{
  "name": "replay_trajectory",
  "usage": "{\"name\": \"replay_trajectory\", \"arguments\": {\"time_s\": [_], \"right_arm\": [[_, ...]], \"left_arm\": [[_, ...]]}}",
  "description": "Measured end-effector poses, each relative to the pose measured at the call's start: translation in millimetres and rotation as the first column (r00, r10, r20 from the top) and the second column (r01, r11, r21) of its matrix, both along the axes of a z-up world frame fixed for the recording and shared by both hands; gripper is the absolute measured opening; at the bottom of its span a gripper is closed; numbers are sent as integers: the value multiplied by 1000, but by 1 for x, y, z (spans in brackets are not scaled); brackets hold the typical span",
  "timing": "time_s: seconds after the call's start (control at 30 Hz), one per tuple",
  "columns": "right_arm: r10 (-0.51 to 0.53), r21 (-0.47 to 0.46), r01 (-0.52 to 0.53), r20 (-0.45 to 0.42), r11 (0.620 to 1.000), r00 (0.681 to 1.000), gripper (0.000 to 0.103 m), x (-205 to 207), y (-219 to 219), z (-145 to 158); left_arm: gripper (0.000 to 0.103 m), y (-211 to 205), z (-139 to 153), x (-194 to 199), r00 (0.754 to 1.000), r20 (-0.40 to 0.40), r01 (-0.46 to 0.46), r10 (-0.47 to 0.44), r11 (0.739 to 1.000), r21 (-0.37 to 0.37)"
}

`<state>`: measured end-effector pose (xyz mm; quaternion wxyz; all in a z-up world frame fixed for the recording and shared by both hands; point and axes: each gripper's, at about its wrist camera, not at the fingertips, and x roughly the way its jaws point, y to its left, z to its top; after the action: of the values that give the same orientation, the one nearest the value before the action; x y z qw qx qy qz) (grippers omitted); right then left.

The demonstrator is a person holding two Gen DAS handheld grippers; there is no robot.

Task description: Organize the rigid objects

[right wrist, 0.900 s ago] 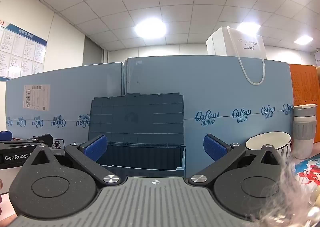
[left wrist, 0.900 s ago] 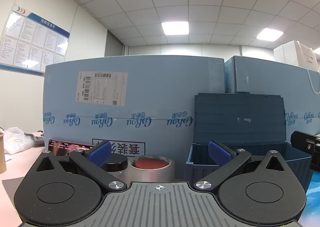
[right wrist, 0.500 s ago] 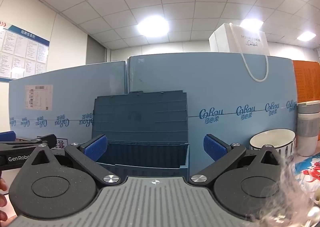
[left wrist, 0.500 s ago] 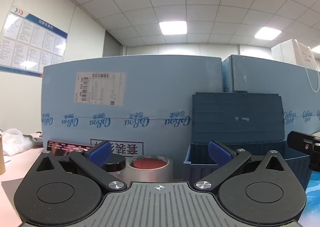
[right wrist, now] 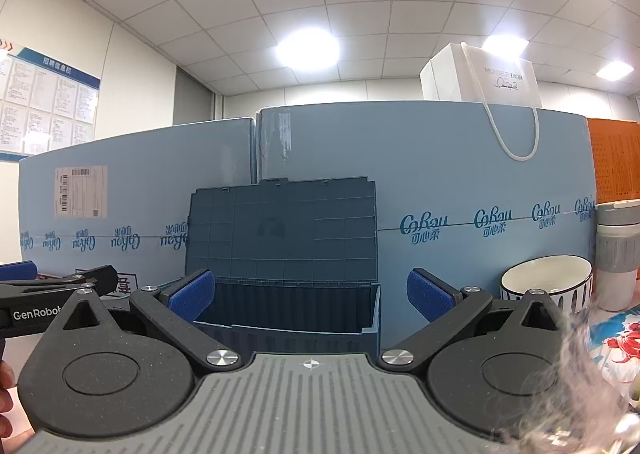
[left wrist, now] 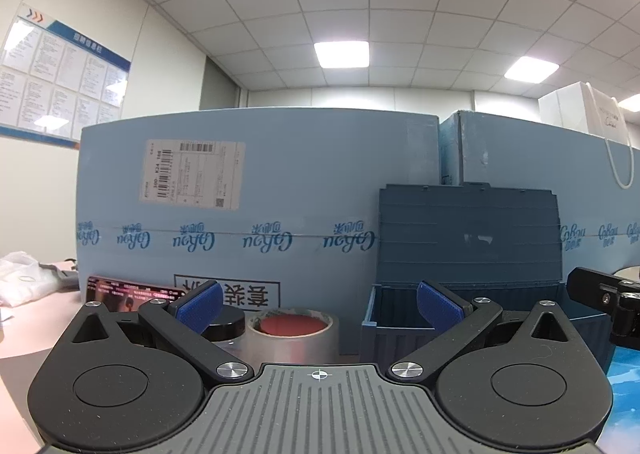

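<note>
Approach step, I judge: left gripper (left wrist: 318, 304) and right gripper (right wrist: 310, 296) both gape, holding nothing. Tape roll (left wrist: 292, 336) sits lower centre, left of the open blue bin (left wrist: 468, 294); next, close on the roll

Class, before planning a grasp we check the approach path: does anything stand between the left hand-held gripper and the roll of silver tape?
Nothing visible does. The left hand-held gripper is open, and the roll of silver tape sits straight ahead between its fingers. A black-lidded jar stands close beside the tape on its left, and the open blue storage box on its right.
</note>
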<state>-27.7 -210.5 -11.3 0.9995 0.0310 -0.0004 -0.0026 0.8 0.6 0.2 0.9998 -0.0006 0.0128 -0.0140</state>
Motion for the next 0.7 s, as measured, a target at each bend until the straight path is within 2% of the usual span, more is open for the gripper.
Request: {"name": "replay_trajectory", "arguments": {"time_s": [0.33,0.7], "right_arm": [[9,28,-9,-16,1000,1000,103,2,-4,-1],[9,20,-8,-23,1000,1000,103,3,-2,-1]], "left_arm": [[103,0,0,-1,1000,4,-13,13,1000,3],[103,-2,0,-1,1000,-1,-22,22,1000,15]]}}
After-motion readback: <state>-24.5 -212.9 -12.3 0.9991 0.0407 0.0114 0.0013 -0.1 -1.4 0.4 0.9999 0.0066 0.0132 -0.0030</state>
